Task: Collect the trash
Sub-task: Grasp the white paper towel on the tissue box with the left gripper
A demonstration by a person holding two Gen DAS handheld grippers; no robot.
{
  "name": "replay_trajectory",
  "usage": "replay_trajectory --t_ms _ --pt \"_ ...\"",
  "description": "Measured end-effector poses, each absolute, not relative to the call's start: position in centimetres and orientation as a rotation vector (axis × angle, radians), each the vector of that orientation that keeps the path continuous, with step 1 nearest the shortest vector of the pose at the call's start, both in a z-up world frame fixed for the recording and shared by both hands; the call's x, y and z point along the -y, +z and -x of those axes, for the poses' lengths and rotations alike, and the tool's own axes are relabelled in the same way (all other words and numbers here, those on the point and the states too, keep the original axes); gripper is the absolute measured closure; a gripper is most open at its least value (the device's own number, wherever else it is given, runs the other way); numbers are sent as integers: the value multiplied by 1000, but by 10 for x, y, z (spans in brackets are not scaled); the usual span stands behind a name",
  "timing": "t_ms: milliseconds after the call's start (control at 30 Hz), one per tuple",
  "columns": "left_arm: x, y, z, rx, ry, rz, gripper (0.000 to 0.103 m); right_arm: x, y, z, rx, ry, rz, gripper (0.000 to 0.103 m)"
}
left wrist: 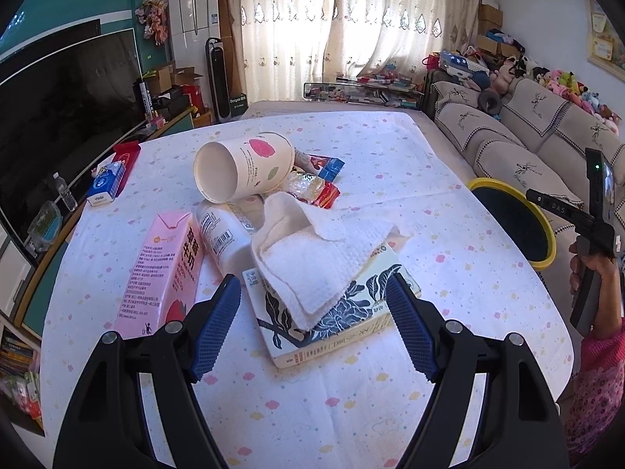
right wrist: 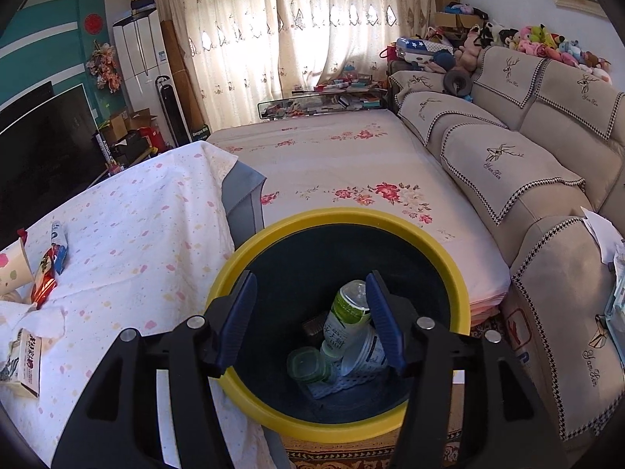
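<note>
Soft waffle-textured cloth (left wrist: 324,258), glossy book (left wrist: 343,324)

bright daylight through cream embroidered curtains (left wrist: 343,19) across the top centre of the frame, beside a tall white air conditioner (left wrist: 191,11) and a teal wall (left wrist: 78,4) in the upper left. dark television screen (left wrist: 58,93) along the left edge. beige sofa (right wrist: 527,148) with deer-print covers down the right, plush toys (right wrist: 547,43) lined along its back, and a floral-sheeted bed (right wrist: 336,172) in the middle.
</note>
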State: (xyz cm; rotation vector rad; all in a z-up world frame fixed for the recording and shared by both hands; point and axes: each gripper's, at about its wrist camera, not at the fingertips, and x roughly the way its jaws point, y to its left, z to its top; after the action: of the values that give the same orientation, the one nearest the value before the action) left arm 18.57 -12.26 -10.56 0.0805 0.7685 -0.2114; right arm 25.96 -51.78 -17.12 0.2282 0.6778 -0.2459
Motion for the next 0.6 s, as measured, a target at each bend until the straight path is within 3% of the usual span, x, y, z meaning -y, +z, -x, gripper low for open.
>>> replay_trajectory --t_ms 200,600 --pt "121 -107 -210 -771 -220 -78 29 508 -169 -259 -677 -219 -222 47" --pt "130 -123 -247 -809 -230 -110 46 505 -173 -260 -689 -195 -226 47"
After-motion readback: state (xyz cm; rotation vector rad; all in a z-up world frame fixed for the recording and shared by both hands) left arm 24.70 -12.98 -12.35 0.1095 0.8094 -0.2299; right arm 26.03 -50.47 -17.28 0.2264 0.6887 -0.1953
